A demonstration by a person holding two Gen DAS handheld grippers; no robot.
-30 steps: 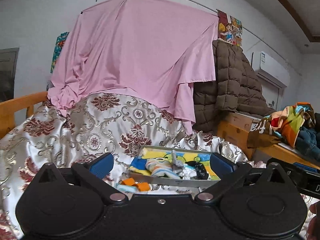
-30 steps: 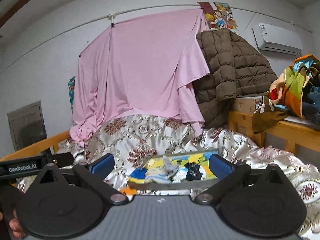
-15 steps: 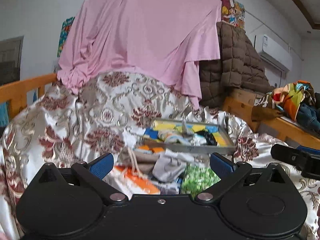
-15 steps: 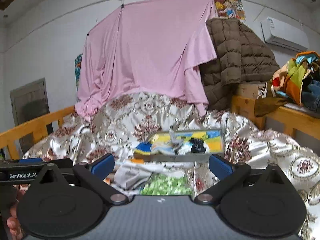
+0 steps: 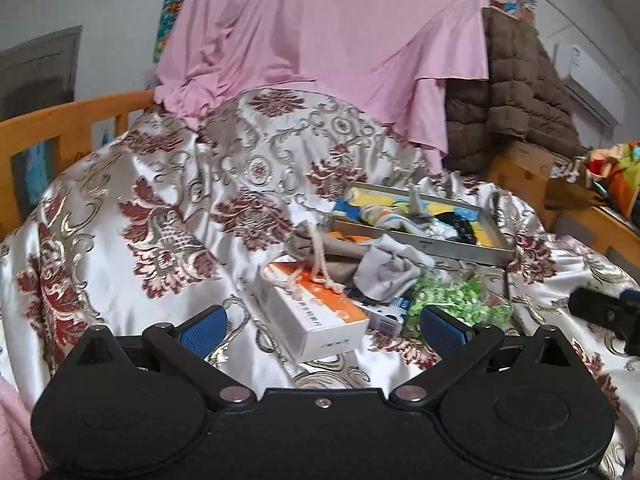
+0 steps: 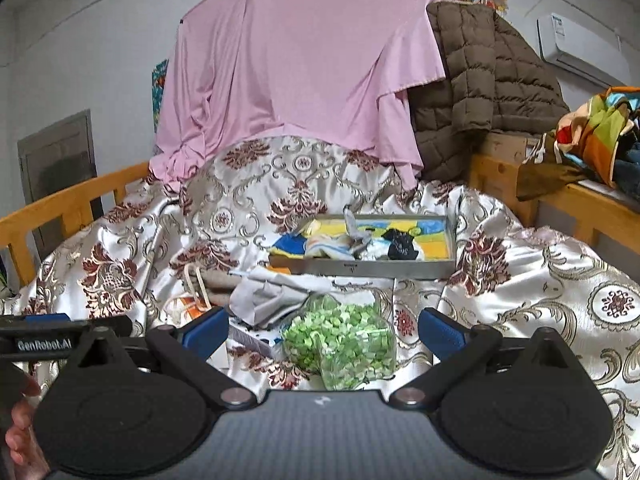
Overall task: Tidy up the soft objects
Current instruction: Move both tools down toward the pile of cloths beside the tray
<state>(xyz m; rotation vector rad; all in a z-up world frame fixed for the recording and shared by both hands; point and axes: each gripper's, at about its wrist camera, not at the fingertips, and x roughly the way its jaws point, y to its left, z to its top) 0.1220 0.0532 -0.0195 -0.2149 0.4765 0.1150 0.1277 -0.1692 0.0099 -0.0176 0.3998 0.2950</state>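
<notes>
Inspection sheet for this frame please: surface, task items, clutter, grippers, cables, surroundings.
Surface: floral satin bedspread, rumpled.
Job's things: metal tray holding socks; grey cloth and beige garment lying in front of it.
Clutter: orange-white box; bag of green pieces.
Grippers: left gripper open, empty; right gripper open, empty, bag between fingers.
Cables: nothing seen.
Surroundings: pink sheet, brown quilted jacket, wooden bed rail.

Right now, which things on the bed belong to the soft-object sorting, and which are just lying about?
Job:
grey metal tray holding socks
crumpled grey cloth
taupe drawstring pouch

Lying about:
white-and-orange cardboard box
clear bag of green pieces
brown quilted jacket
pink sheet
</notes>
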